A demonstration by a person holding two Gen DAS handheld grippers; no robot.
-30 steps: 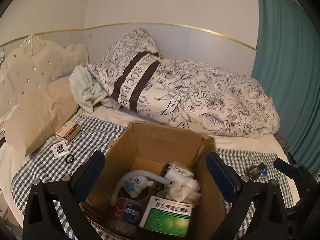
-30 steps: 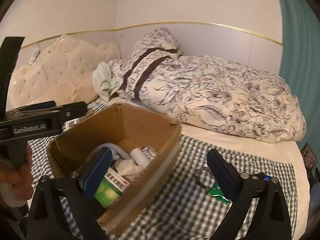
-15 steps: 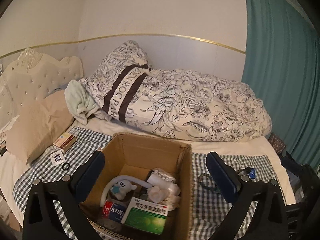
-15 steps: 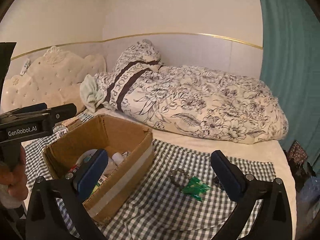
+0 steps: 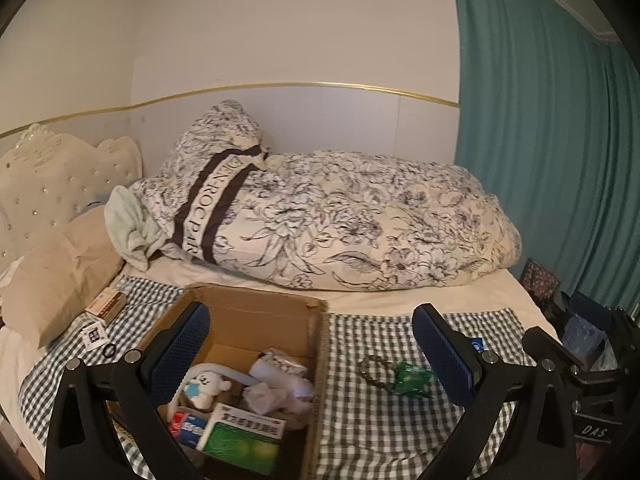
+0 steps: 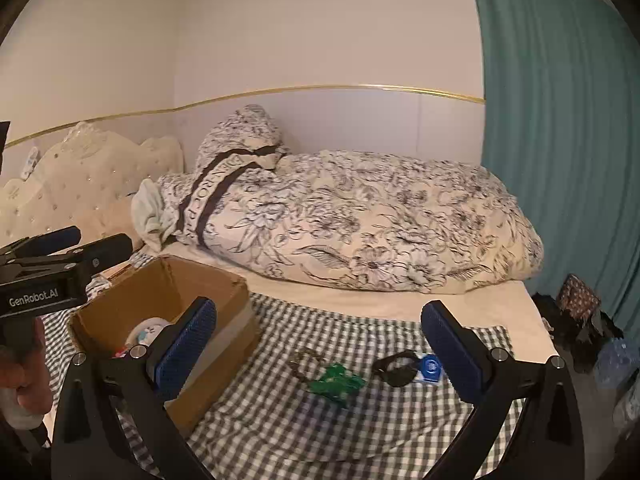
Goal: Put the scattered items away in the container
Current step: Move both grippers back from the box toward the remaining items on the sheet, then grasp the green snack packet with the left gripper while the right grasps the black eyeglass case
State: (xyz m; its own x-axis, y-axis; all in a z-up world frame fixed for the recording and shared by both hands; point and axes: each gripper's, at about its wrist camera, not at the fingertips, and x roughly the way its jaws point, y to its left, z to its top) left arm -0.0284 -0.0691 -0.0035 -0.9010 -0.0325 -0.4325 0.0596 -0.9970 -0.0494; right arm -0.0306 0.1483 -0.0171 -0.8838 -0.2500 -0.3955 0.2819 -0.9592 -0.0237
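On the checked bed cloth (image 6: pixel 280 420), beside the brown cardboard box (image 5: pixel 256 320): crinkly green packet (image 6: pixel 336 378), beaded ring (image 5: pixel 370 366), blue-white gadget (image 6: pixel 430 368). Left gripper (image 5: pixel 308 352) and right gripper (image 6: pixel 320 348) spread wide, empty.

both views have drawn back and swung right: the cardboard box (image 5: pixel 256 364) now sits lower left, and the green packet (image 6: pixel 335 380), apparently untouched, shows mid-frame.

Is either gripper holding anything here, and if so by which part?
Nothing is held: the left gripper and right gripper are both open and empty.
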